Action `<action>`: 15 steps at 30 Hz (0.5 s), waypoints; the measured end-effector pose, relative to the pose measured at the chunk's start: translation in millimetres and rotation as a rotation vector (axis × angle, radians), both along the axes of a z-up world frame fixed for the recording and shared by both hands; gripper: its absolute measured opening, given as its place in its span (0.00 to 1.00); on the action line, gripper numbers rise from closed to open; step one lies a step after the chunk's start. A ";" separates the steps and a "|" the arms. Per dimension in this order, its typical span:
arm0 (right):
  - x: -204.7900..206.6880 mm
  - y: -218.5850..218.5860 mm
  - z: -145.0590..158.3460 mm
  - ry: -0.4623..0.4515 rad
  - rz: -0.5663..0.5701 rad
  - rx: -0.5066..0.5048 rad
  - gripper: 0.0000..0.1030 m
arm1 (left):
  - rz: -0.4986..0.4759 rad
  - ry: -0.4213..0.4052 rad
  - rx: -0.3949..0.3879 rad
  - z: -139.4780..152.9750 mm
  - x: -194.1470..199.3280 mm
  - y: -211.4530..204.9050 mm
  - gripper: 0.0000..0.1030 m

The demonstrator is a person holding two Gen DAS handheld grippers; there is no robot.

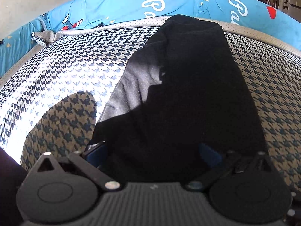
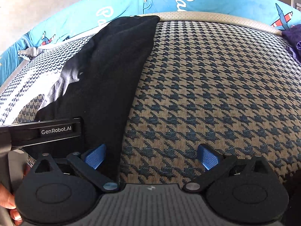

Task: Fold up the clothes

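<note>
A black garment (image 1: 188, 86) lies as a long folded strip on the houndstooth bedspread (image 1: 65, 71), running away from me toward the blue bolster. My left gripper (image 1: 152, 152) is open, its blue pads spread wide over the near end of the strip, with cloth lying between them. In the right wrist view the same black garment (image 2: 112, 71) fills the left side. My right gripper (image 2: 151, 157) is open over bare bedspread (image 2: 216, 86), its left pad (image 2: 95, 156) at the garment's right edge. The left gripper's body (image 2: 56, 130) shows resting on the garment.
A blue printed bolster (image 1: 112, 7) borders the far edge of the bed. A purple garment (image 2: 293, 39) lies at the far right. A crumpled grey cloth (image 1: 47, 36) sits at the back left. Bright sunlight falls on the left part. A hand (image 2: 9, 199) shows at the lower left.
</note>
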State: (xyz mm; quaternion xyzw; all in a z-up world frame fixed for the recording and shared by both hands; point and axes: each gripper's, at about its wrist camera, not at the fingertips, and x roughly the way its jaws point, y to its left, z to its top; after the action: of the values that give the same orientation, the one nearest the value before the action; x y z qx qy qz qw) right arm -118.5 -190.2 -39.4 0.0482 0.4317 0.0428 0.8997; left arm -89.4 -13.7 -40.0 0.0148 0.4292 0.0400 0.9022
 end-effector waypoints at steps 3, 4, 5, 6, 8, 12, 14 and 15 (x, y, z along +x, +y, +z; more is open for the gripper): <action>0.7 -0.5 0.4 0.008 0.007 -0.003 1.00 | 0.002 -0.004 0.001 -0.1 -0.1 -0.3 1.00; 1.0 -0.4 0.4 0.010 0.010 -0.004 1.00 | 0.003 -0.005 0.003 -0.1 -0.1 -0.6 1.00; 1.4 -0.3 0.3 0.013 0.012 -0.005 1.00 | 0.005 -0.006 0.004 -0.3 -0.2 -1.0 1.00; 1.7 -0.1 0.4 0.015 0.015 -0.007 1.00 | 0.007 -0.007 0.004 -0.3 -0.3 -1.2 1.00; 2.3 0.9 0.9 0.021 0.023 -0.017 1.00 | 0.009 -0.007 0.006 -0.2 -0.4 -1.7 1.00; 3.8 3.3 1.5 0.032 0.034 -0.036 1.00 | 0.014 -0.006 0.008 -0.4 -0.2 -2.8 1.00; 4.0 4.7 1.1 0.035 0.041 -0.046 1.00 | 0.016 -0.007 0.008 -0.8 -0.6 -3.4 1.00; 4.0 5.5 0.9 0.036 0.044 -0.052 1.00 | 0.017 -0.008 0.008 -1.0 -0.7 -3.6 1.00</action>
State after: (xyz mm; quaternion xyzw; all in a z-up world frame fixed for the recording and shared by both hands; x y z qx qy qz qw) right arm -114.6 -184.8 -38.5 0.0161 0.4496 0.0506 0.8916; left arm -90.1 -17.4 -41.0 0.0148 0.4255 0.0493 0.9035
